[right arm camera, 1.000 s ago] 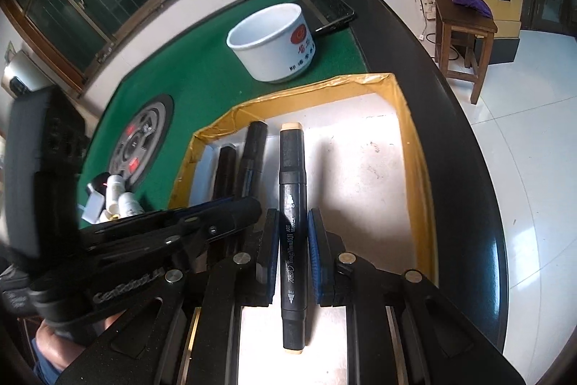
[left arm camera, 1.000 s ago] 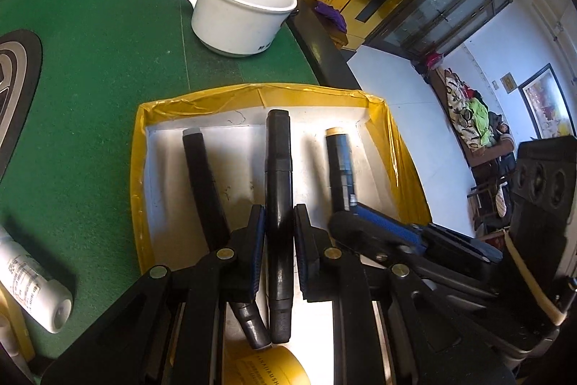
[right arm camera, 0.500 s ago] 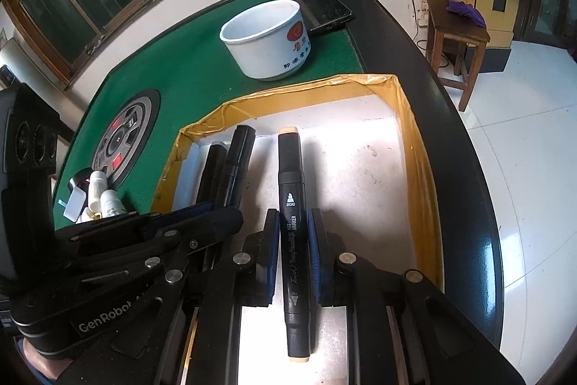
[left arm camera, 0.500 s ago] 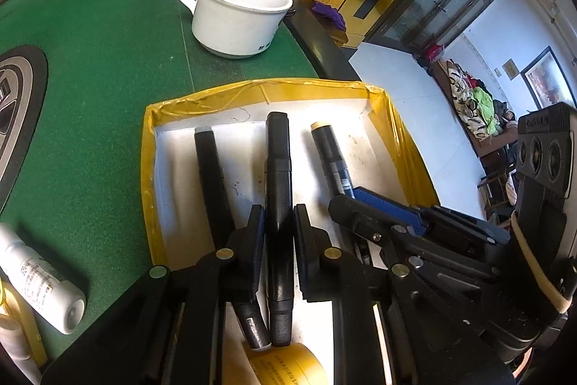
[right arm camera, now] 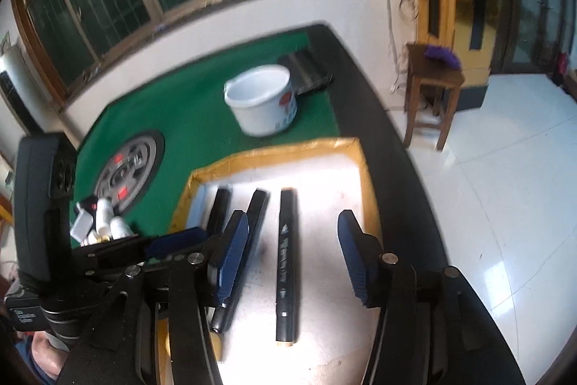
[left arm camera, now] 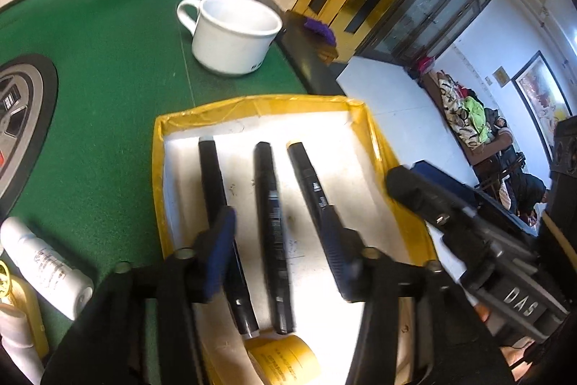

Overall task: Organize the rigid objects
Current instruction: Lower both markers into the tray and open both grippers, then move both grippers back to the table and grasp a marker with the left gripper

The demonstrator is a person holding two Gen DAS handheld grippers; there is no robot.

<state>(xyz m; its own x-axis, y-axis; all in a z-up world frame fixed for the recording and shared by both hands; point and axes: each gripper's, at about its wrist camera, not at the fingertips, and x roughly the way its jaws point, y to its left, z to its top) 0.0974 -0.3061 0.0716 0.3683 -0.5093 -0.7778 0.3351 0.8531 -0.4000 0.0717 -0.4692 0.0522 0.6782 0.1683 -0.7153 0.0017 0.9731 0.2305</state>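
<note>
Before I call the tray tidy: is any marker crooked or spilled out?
Nothing spilled: all three black markers lie inside the yellow-rimmed tray. Only the right marker sits slightly angled to the middle marker and left marker. Both grippers' jaws stand open.

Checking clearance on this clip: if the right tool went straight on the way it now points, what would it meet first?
Probably the black marker lying in the yellow-edged tray, centred between the right tool's open fingers. Beyond it comes the tray's far wall, then the white mug. Height above the marker is unclear.
</note>
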